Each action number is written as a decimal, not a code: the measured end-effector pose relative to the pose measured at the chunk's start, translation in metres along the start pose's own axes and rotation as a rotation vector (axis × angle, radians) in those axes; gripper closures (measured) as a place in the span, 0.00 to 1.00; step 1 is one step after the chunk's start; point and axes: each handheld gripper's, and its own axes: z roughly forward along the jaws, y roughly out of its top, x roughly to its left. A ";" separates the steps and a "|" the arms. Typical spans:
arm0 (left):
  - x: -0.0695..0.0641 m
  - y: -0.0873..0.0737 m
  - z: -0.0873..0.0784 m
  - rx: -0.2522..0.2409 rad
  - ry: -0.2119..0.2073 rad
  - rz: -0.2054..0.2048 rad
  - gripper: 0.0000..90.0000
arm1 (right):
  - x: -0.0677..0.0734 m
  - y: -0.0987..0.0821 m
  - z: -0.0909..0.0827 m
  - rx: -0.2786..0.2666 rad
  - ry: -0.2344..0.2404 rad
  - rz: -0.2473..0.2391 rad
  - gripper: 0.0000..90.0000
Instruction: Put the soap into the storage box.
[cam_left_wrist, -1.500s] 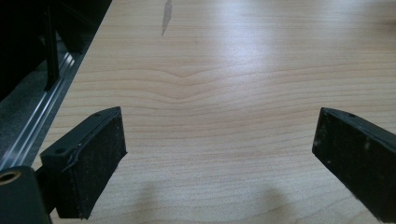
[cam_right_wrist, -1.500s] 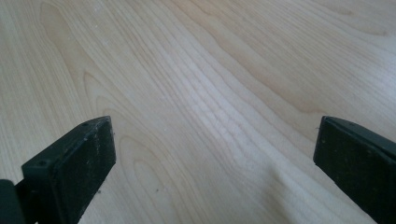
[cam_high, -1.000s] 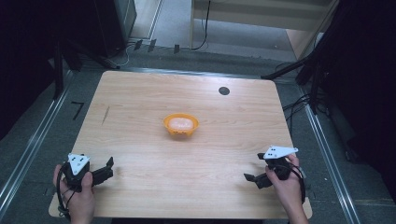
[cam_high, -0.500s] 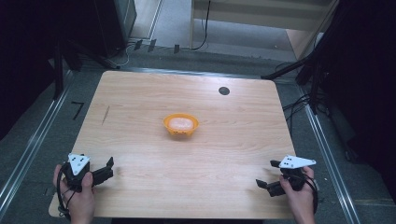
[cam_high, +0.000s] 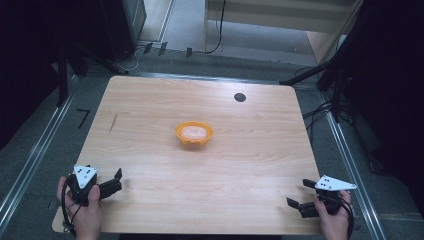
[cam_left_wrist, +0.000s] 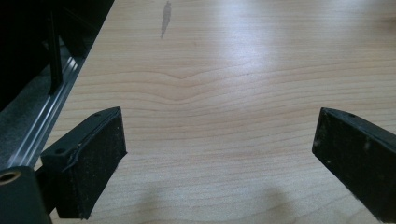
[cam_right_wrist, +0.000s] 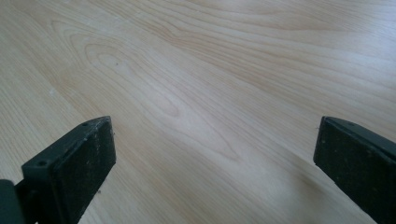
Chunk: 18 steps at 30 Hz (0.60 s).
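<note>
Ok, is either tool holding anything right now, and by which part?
Nothing is held. The left tool and the right tool both stand open over bare table, well apart from the orange bowl.

A pale wooden surface (cam_high: 150, 130) with rounded corners carries an orange bowl (cam_high: 193, 134) near its middle. A small black disc (cam_high: 240, 97) sits toward the far edge, right of centre. A thin dark streak (cam_high: 113, 123) marks the wood at the left.
</note>
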 end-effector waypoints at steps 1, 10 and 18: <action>0.000 0.000 0.000 -0.001 -0.001 0.000 0.04 | -0.001 -0.002 -0.002 0.000 -0.004 0.005 0.00; 0.000 -0.001 -0.001 -0.004 0.001 0.003 0.03 | -0.008 -0.012 -0.015 -0.037 -0.028 0.033 0.00; 0.000 0.000 0.000 0.001 -0.002 0.003 0.04 | -0.012 -0.020 -0.017 -0.073 -0.037 0.053 0.00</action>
